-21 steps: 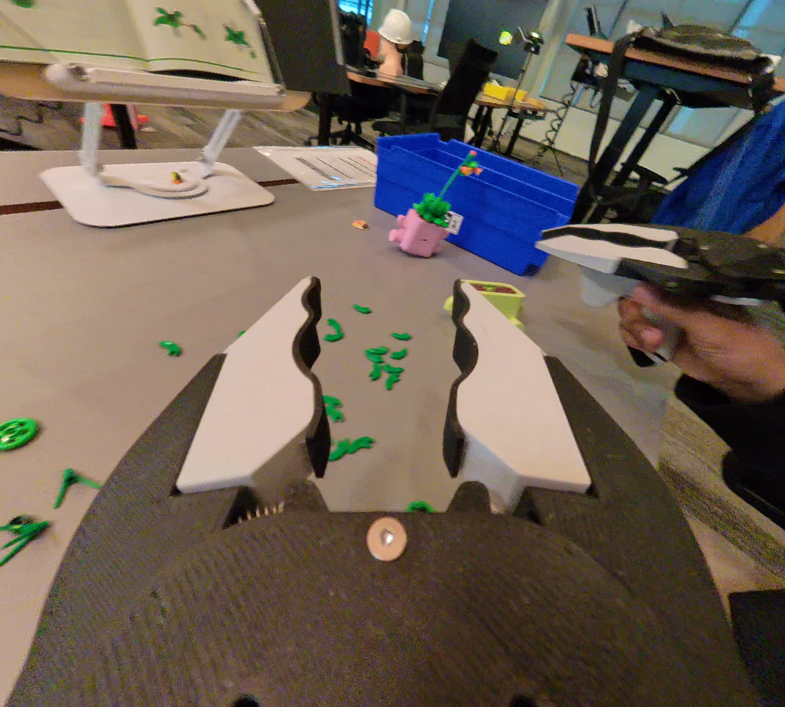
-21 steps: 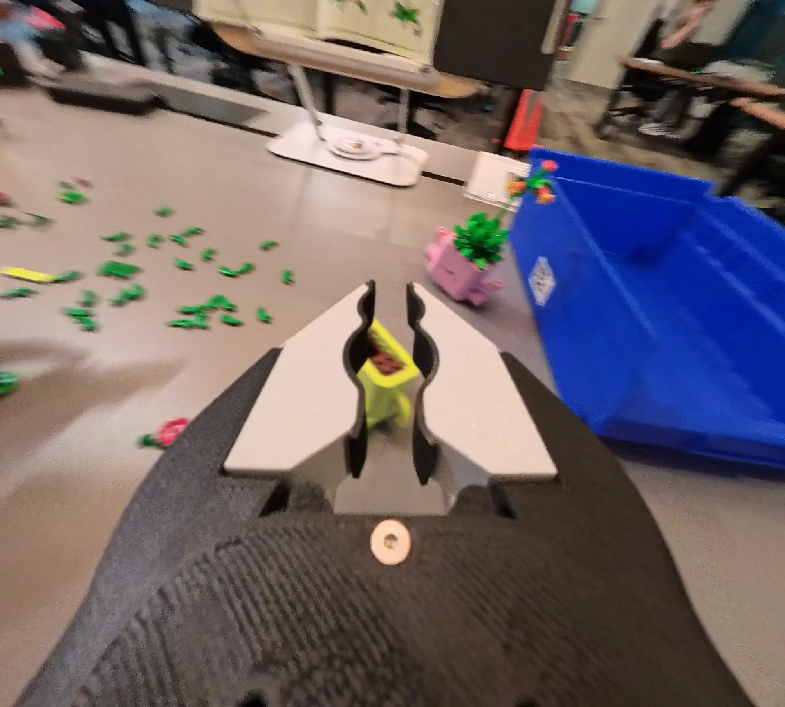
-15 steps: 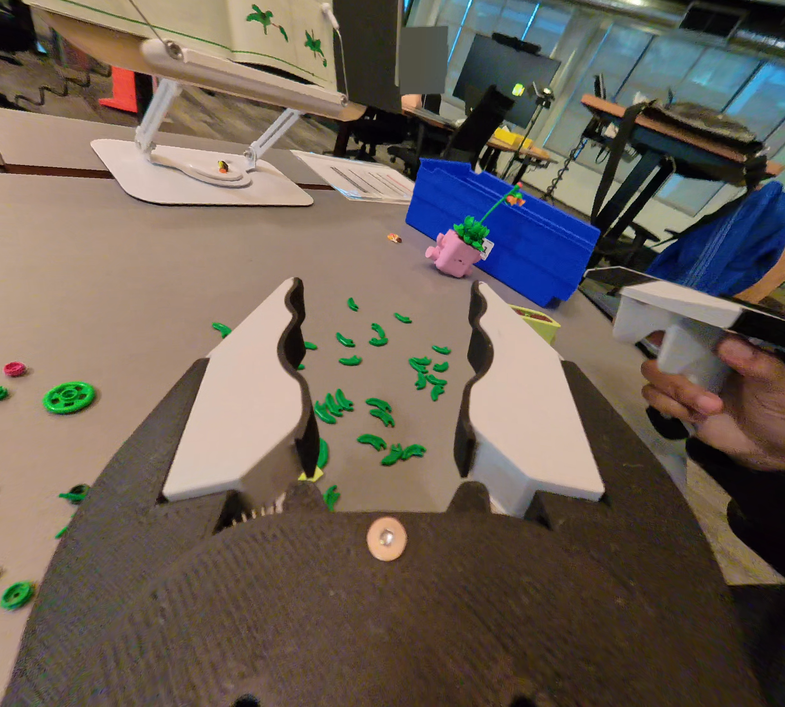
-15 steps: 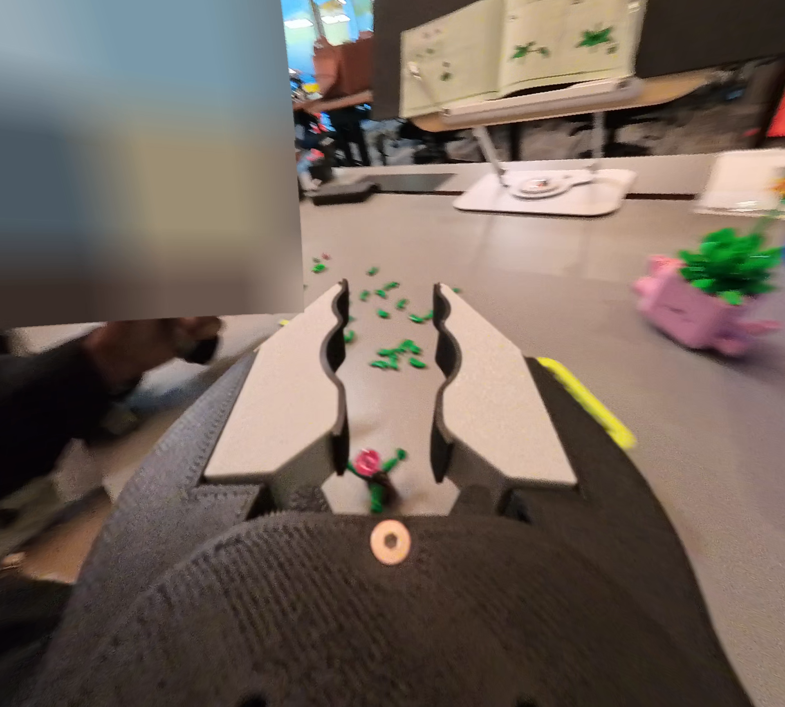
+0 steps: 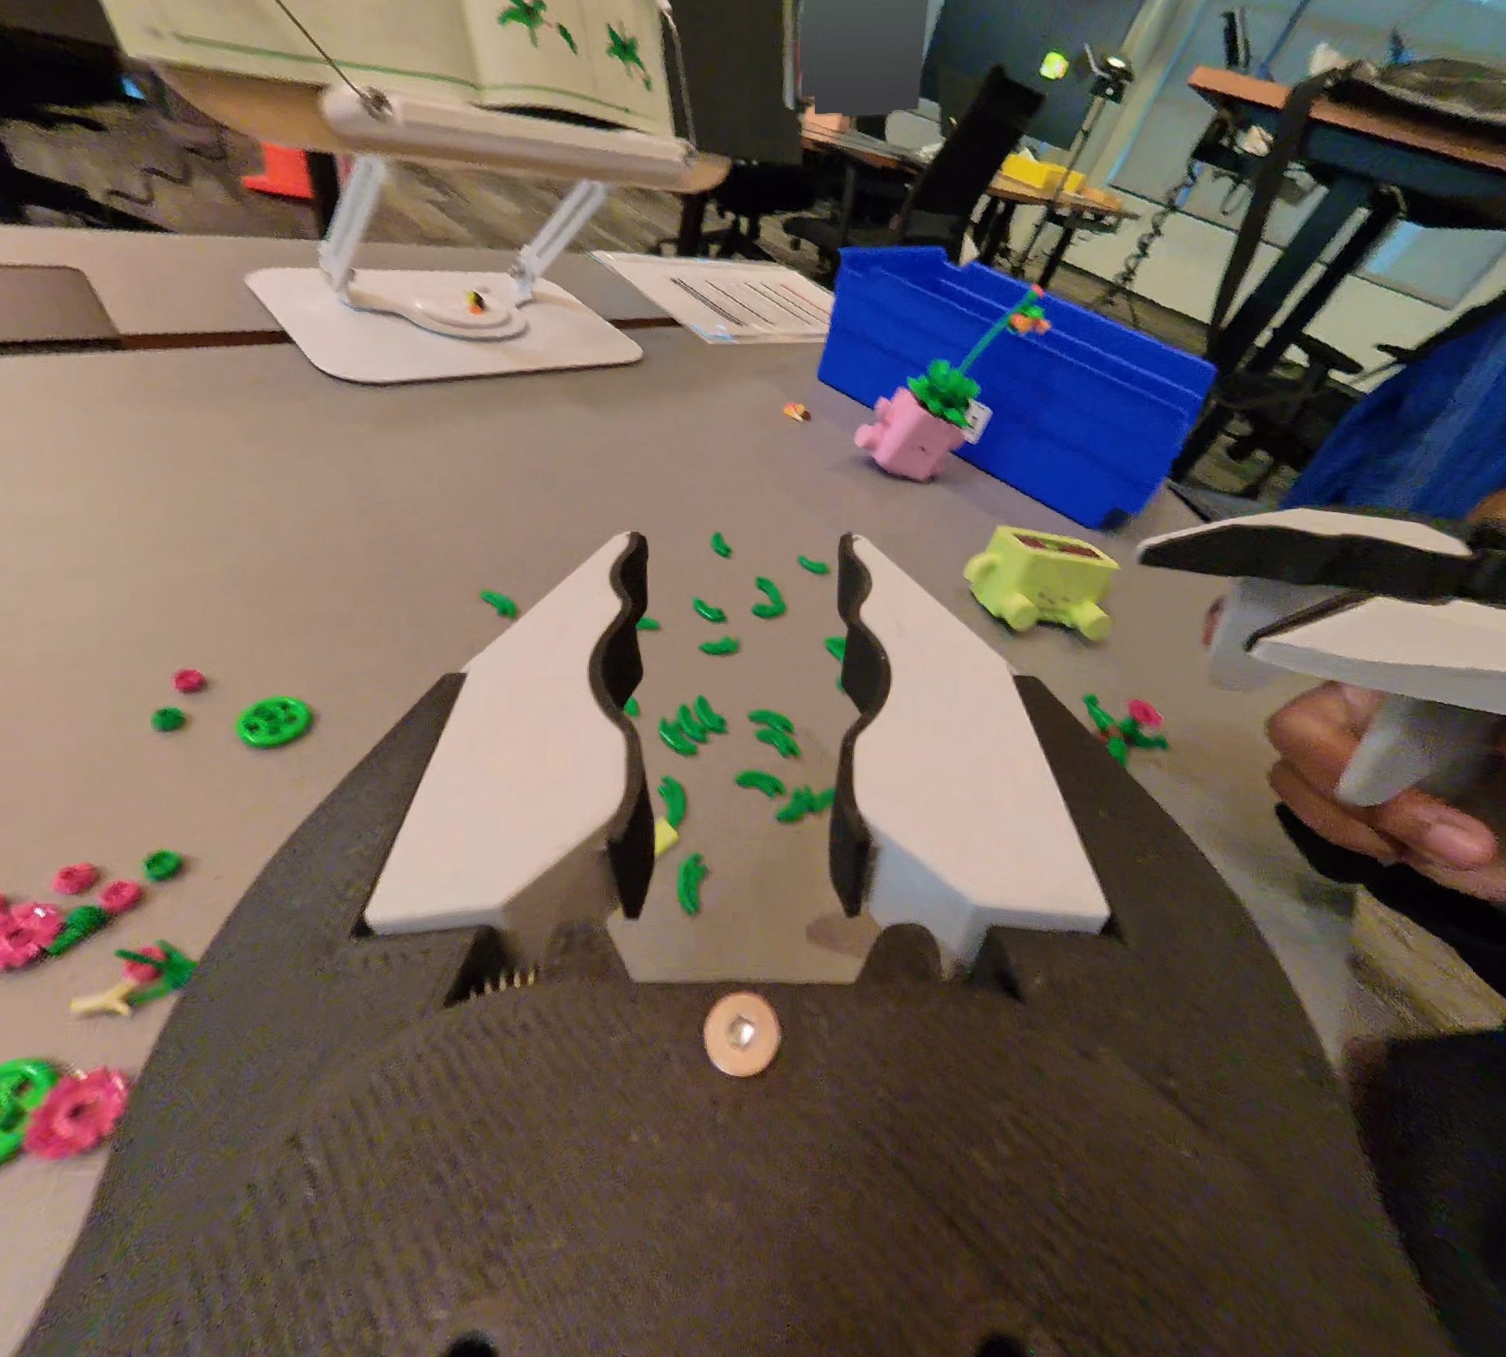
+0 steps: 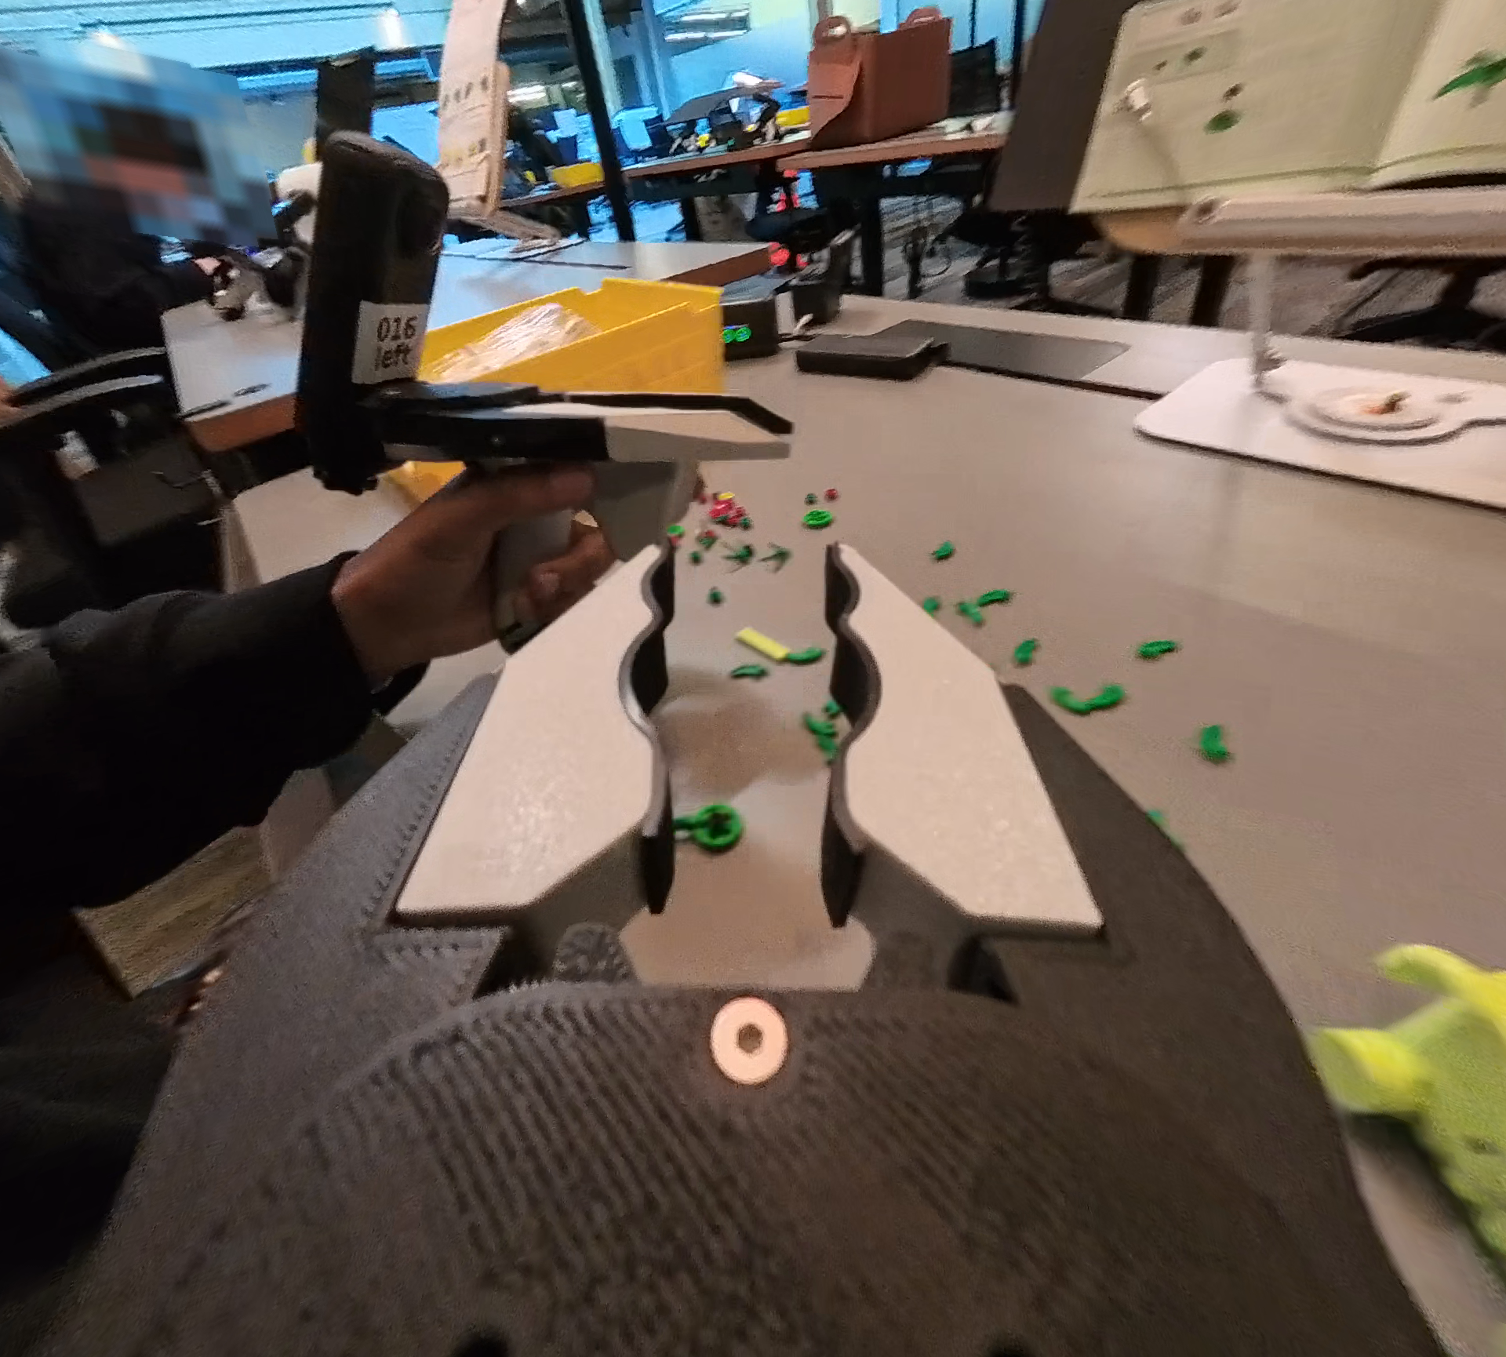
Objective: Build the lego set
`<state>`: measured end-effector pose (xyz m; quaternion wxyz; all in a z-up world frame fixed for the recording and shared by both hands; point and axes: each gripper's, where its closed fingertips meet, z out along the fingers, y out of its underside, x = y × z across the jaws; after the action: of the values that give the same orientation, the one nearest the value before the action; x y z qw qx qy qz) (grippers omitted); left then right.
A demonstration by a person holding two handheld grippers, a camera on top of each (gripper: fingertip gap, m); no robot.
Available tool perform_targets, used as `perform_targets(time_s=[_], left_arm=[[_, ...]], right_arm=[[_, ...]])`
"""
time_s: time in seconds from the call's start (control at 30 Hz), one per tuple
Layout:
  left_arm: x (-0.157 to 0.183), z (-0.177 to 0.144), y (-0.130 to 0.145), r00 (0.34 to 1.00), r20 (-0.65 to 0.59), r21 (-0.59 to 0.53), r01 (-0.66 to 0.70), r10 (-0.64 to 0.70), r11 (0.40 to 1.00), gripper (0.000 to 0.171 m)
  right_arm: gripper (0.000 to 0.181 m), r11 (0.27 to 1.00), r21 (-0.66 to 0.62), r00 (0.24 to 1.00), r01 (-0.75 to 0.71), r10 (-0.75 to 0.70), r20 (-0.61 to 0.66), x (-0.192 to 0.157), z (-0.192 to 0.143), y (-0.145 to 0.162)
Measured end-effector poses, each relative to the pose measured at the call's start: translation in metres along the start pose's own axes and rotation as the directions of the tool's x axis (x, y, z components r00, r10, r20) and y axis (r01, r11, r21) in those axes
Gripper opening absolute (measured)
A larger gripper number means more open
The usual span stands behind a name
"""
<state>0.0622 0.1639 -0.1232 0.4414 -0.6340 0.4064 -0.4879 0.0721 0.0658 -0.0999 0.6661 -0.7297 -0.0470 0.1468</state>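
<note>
- Grey surface (image 5: 326,503), strewn with green leaf pieces (image 5: 733,731) under and ahead of both claws.
- Left claw (image 5: 741,552): spread apart, gripping nothing.
- Right claw (image 6: 750,560): likewise parted, empty.
- Lime-green lego pot (image 5: 1039,576) resting right of left claw, near blue bin (image 5: 1059,413).

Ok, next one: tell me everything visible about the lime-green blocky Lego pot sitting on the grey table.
The lime-green blocky Lego pot is a small cube of glossy plastic bricks with stubby rounded feet and a side nub like a little arm. Its open top shows dark red-brown pieces inside. It sits slightly tilted on the grey table, apart from both grippers, with nothing gripping it. It lies nearer the camera than the blue plastic bin, right of the scattered green leaf pieces. The right wrist view catches only a blurred edge of it.
</note>
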Motion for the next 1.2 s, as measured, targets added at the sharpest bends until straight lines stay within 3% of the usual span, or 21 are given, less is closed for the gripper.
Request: perform_targets(time_s=[0.17,0.27,0.4,0.5,0.67,0.77,1.0,1.2], left_arm=[[0.007,-0.024,0.038,0.999,0.016,-0.071,-0.037,0.038,0.997,0.038],[0.012,-0.027,0.045,1.000,-0.009,-0.098,-0.011,0.010,0.995,0.034],[0.034,-0.020,0.073,0.990,-0.125,-0.283,0.024,-0.062,0.959,0.030],[0.067,-0.019,0.093,0.955,-0.273,-0.390,0.003,-0.119,0.921,0.046],[0.070,-0.017,0.102,0.970,-0.229,-0.418,-0.178,0.087,0.891,0.040],[0.071,-0.022,0.110,0.963,-0.250,-0.474,-0.216,0.105,0.854,0.031],[0.065,-0.025,0.143,0.931,-0.276,-0.582,-0.360,0.239,0.729,0.040],[0.070,-0.025,0.144,0.918,-0.310,-0.574,-0.387,0.246,0.722,0.021]], right_arm=[[0.035,0.992,-0.119,0.999,0.033,-0.033,0.008,-0.031,0.003,0.056],[0.032,0.979,-0.167,0.992,0.116,-0.121,-0.025,-0.032,0.000,0.066],[0.035,0.951,-0.291,0.990,0.107,-0.128,-0.052,-0.021,0.001,0.084],[0.032,0.946,-0.323,0.999,0.023,-0.034,-0.028,-0.018,0.002,0.090],[0.029,0.934,-0.348,0.997,-0.081,0.073,-0.037,-0.010,0.000,0.094],[0.030,0.927,-0.369,0.998,-0.060,0.047,-0.045,-0.010,0.001,0.098],[0.030,0.904,-0.417,0.996,-0.091,0.081,-0.040,-0.009,0.003,0.106],[0.029,0.904,-0.421,0.997,-0.080,0.071,-0.039,-0.010,0.004,0.107]])
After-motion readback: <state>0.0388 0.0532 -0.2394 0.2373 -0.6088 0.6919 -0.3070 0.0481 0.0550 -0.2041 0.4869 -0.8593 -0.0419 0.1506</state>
